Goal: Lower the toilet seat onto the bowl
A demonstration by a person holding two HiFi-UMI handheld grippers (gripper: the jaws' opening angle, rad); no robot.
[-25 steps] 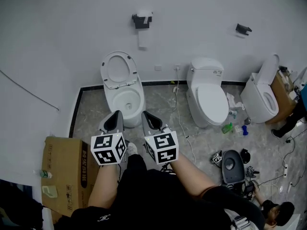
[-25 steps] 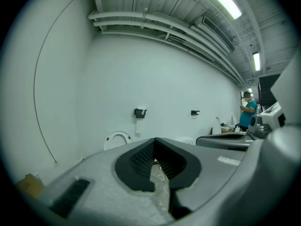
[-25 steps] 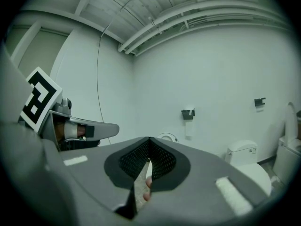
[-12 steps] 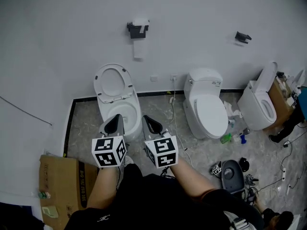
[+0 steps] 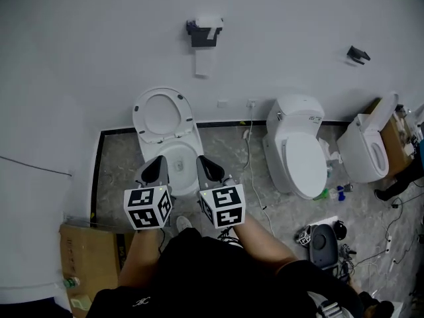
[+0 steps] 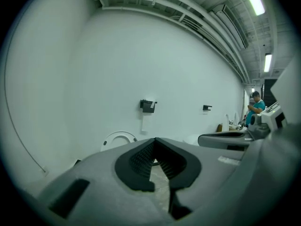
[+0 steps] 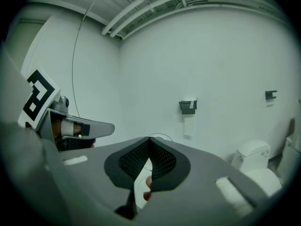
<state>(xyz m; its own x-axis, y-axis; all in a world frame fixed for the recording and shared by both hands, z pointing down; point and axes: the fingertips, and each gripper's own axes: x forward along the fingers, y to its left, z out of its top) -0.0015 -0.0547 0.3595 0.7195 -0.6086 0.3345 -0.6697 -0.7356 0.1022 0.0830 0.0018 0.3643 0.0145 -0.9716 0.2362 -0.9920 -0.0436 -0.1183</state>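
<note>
The white toilet seat (image 5: 161,114) stands raised against the wall, above the open bowl (image 5: 177,156). In the left gripper view the seat (image 6: 118,138) shows just past the jaws. My left gripper (image 5: 158,162) and right gripper (image 5: 204,159) hang side by side over the front of the bowl, short of the seat. Both are shut with nothing between their pads. In its own view the left gripper (image 6: 155,140) points at the wall, and the right gripper (image 7: 149,139) does the same.
A paper holder (image 5: 204,32) hangs on the wall above the toilet. A second toilet (image 5: 301,154) with its lid down stands to the right, a third (image 5: 371,148) beyond it. A cardboard box (image 5: 89,254) sits at lower left. A cable (image 5: 255,177), bottles (image 5: 329,193) and a black device (image 5: 322,244) lie on the floor.
The view has shifted forward: the toilet now sits closer under both grippers and the box has slid toward the bottom edge. Both grippers stay shut, side by side.
</note>
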